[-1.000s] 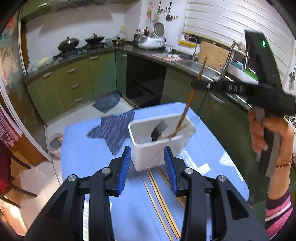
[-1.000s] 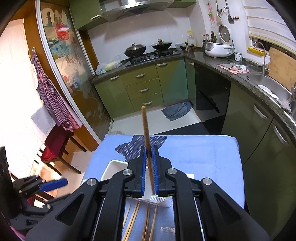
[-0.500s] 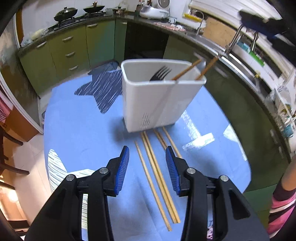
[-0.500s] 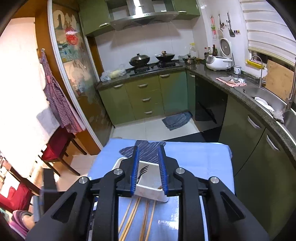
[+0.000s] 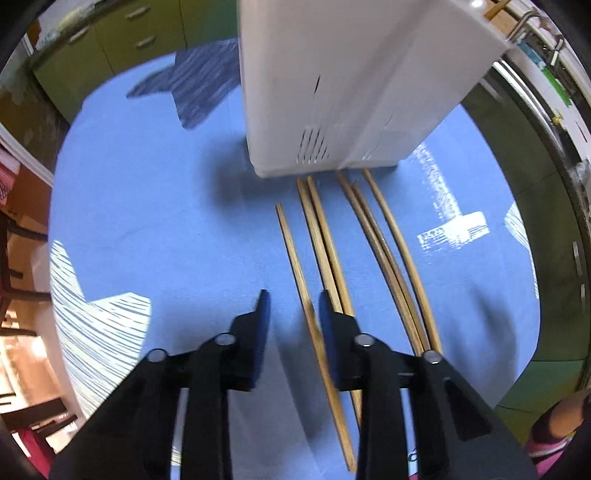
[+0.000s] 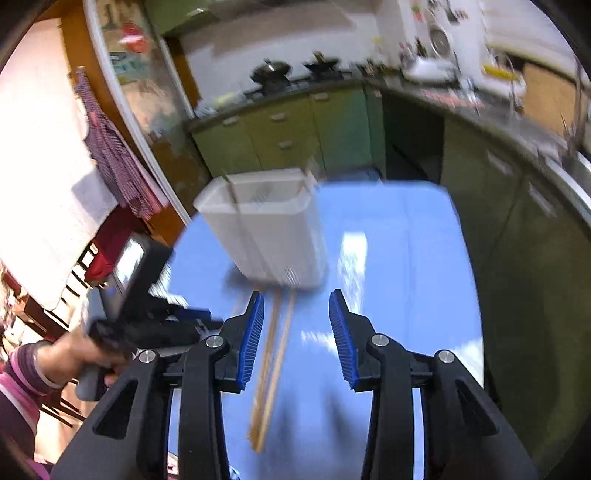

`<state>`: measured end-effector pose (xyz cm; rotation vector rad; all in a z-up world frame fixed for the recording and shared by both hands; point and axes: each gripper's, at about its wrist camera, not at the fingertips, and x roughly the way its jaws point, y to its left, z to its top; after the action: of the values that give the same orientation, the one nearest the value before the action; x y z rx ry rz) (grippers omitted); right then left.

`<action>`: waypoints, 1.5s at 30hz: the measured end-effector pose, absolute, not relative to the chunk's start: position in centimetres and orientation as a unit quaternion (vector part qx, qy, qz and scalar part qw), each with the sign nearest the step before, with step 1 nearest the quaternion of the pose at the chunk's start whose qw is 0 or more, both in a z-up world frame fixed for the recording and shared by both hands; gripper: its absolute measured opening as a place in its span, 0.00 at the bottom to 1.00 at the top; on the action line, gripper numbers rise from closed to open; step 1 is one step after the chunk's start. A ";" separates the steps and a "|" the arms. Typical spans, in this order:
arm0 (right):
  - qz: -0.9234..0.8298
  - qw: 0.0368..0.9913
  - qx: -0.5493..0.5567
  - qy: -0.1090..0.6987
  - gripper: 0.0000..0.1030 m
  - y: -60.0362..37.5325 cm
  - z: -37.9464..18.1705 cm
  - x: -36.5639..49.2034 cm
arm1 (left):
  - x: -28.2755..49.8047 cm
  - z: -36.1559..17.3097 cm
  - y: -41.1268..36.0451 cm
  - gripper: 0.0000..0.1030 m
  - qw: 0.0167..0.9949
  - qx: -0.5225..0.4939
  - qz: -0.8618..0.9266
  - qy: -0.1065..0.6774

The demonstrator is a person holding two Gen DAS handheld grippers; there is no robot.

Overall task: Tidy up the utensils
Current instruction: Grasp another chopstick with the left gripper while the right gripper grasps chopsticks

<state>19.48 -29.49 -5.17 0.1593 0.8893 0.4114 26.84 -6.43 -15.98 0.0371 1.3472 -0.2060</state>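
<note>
The left tool [image 5: 293, 314] had dropped over the leftmost loose bamboo chopstick [image 5: 306, 299], jaws closing, not yet clamped. The right tool [image 6: 297, 332], empty and opening, had released its chopstick into the white plastic holder [image 6: 269, 236] on the blue-clothed counter [image 6: 406, 258].

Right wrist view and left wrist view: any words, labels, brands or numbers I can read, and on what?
None can be read.
Red sign on the glass door: blurred, unreadable.
Sticker below it: blurred.
White utensil holder: only vent slots, no lettering.
Blue tablecloth: printed pattern only, no text.
</note>
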 end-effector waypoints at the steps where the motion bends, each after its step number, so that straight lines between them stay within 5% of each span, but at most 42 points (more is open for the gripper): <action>1: 0.194 0.875 0.082 0.435 0.36 -30.0 -6.2 19.6 | 27.0 -16.2 -6.5 0.22 0.774 0.015 -0.093 0.626; 12: 0.178 0.856 0.103 0.474 0.36 -33.1 -11.4 20.0 | 28.0 -17.6 -7.6 0.20 0.759 0.031 -0.071 0.646; 18: 0.177 0.847 0.082 0.495 0.36 -31.4 -12.2 21.2 | 28.1 -17.6 -8.1 0.09 0.763 0.053 -0.067 0.641; 28: 0.201 0.816 0.035 0.541 0.36 -24.3 -14.0 23.6 | 25.8 -14.1 -5.9 0.08 0.802 0.019 -0.090 0.590; 35: 0.192 0.800 0.015 0.568 0.19 -19.9 -15.6 26.9 | 22.3 -10.5 -3.8 0.08 0.844 0.010 -0.115 0.524; 45: 0.160 0.792 -0.023 0.588 0.14 -16.3 -17.5 29.5 | 20.4 -8.7 -2.3 0.07 0.866 0.015 -0.135 0.482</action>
<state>29.50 -16.32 -17.48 -0.0497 1.2654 0.3435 20.39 -2.32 -8.69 0.0316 1.0097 -0.2824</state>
